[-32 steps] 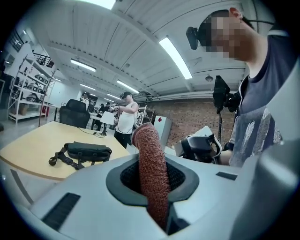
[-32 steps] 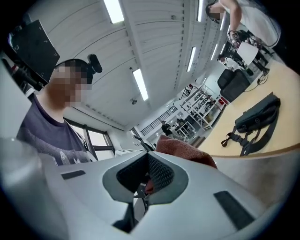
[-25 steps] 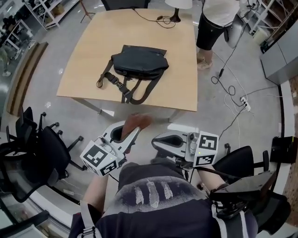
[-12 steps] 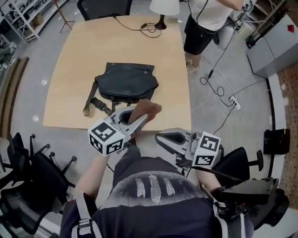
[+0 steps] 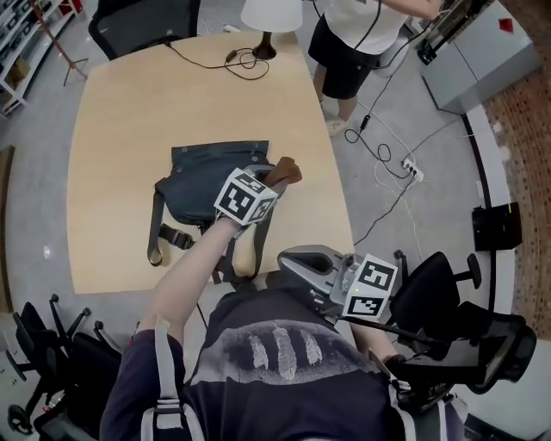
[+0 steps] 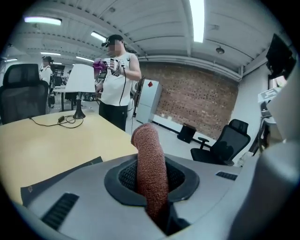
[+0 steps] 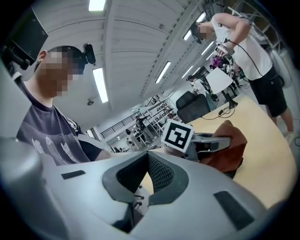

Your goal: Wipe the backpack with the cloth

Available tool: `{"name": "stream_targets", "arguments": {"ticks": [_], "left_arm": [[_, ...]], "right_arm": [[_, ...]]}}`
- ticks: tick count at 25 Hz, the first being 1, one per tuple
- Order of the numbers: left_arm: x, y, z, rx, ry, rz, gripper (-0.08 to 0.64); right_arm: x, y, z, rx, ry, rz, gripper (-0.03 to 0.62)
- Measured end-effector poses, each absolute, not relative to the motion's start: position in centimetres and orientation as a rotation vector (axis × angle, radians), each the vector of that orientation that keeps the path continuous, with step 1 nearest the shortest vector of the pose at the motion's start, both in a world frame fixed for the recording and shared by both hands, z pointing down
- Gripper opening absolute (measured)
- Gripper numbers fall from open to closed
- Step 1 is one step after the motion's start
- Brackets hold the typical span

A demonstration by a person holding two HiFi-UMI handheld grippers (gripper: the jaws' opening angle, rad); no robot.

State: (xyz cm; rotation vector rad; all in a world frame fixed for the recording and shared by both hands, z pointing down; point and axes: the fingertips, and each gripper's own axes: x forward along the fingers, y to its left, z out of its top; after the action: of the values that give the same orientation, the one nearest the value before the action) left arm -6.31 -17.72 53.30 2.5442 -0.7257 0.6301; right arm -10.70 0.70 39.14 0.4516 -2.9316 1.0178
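Observation:
A black backpack (image 5: 200,183) lies flat on the wooden table (image 5: 112,129), its straps trailing toward the near edge. My left gripper (image 5: 274,177) hovers over the bag's right end, shut on a brown cloth (image 5: 284,171). In the left gripper view the cloth (image 6: 149,154) stands up as a roll between the jaws of the left gripper (image 6: 151,187). My right gripper (image 5: 303,258) stays low by the table's near edge, jaws together and holding nothing. The right gripper view looks past the right gripper (image 7: 146,182) at the cloth (image 7: 230,146).
A lamp with a white shade (image 5: 270,12) and a coiled cable (image 5: 241,60) sit at the table's far end. A person (image 5: 353,43) stands at the far right corner. Floor cables with a power strip (image 5: 410,169) run on the right. Office chairs (image 5: 435,288) stand near me.
My left gripper has travelled forward from in front of the table to above the backpack, carrying the cloth. The head view has moved closer to the table. The right gripper has barely moved.

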Motion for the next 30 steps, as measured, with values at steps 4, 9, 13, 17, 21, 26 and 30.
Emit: {"name": "stream_targets", "arguments": {"ticks": [4, 9, 13, 17, 21, 26, 30], "left_arm": [[-6.0, -21.0, 58.2, 2.514, -0.788, 0.949, 0.055], [-8.5, -20.8, 62.2, 2.478, -0.875, 1.218, 0.055], [-10.9, -20.5, 62.3, 2.474, -0.975, 1.235, 0.055], [-14.6, -19.5, 61.9, 2.422, -1.106, 1.212, 0.055], [-19.8, -18.0, 62.3, 2.299, -1.253, 1.164, 0.055], [-26.3, -16.2, 62.8, 2.157, -1.396, 1.098, 0.055], [-30.9, -14.3, 62.9, 2.072, -1.494, 1.103, 0.055]], "right_arm": [[-11.0, -1.8, 39.2, 0.408, -2.941, 1.037, 0.002], [-10.1, -4.5, 39.1, 0.31, -2.956, 1.058, 0.002], [-9.9, -6.4, 39.5, 0.222, -2.945, 1.074, 0.002], [-11.0, -7.4, 39.5, 0.109, -2.94, 1.083, 0.002], [-12.6, -7.6, 39.5, 0.008, -2.937, 1.081, 0.002], [-14.5, -7.4, 39.7, -0.065, -2.919, 1.074, 0.002], [-15.2, -7.1, 39.5, -0.126, -2.909, 1.095, 0.002]]}}
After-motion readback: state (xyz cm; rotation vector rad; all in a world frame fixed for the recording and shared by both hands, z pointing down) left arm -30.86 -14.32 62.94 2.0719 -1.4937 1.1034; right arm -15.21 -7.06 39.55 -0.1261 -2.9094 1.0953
